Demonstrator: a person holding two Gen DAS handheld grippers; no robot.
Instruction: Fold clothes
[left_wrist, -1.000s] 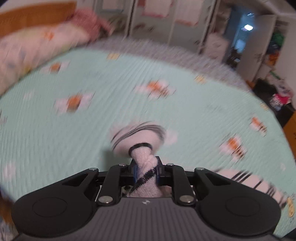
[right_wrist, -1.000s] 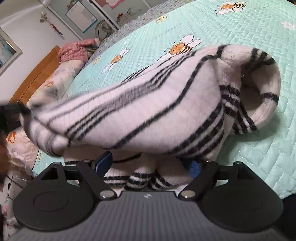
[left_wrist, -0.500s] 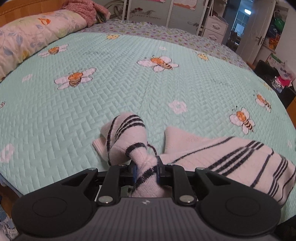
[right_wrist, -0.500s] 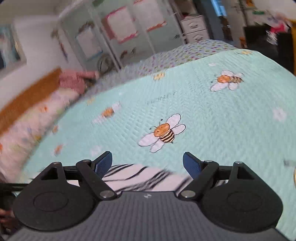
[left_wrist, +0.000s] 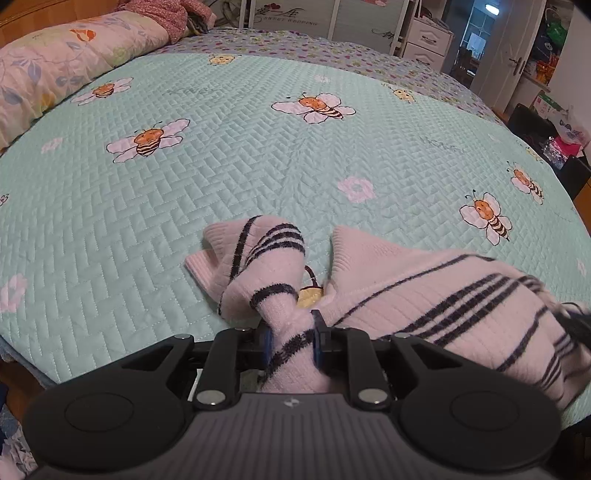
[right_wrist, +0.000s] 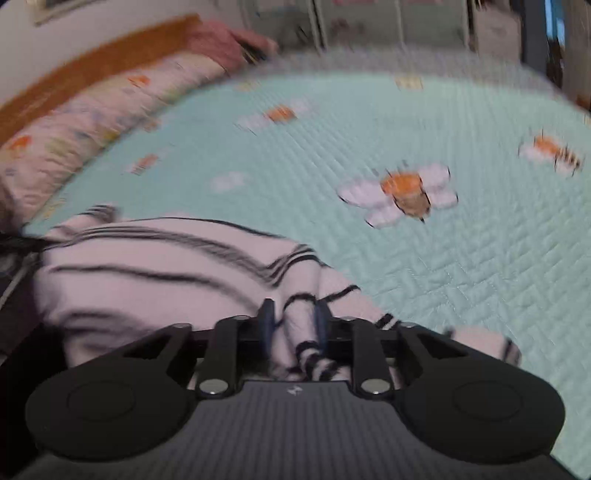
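Bunching between both jaws, striped sweater (left_wrist: 436, 295) drapes across quilt (left_wrist: 221, 177).

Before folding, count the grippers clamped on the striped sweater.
2: left gripper on a twisted sleeve of the striped sweater; right gripper, jaws just closing, on a bunched fold.

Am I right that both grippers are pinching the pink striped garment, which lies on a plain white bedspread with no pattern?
Not quite: the bedspread is mint green, quilted and printed with bees and flowers, as the left wrist view shows. The rest holds: the left gripper and the right gripper, whose jaws have just been closing, both pinch the pink striped garment.
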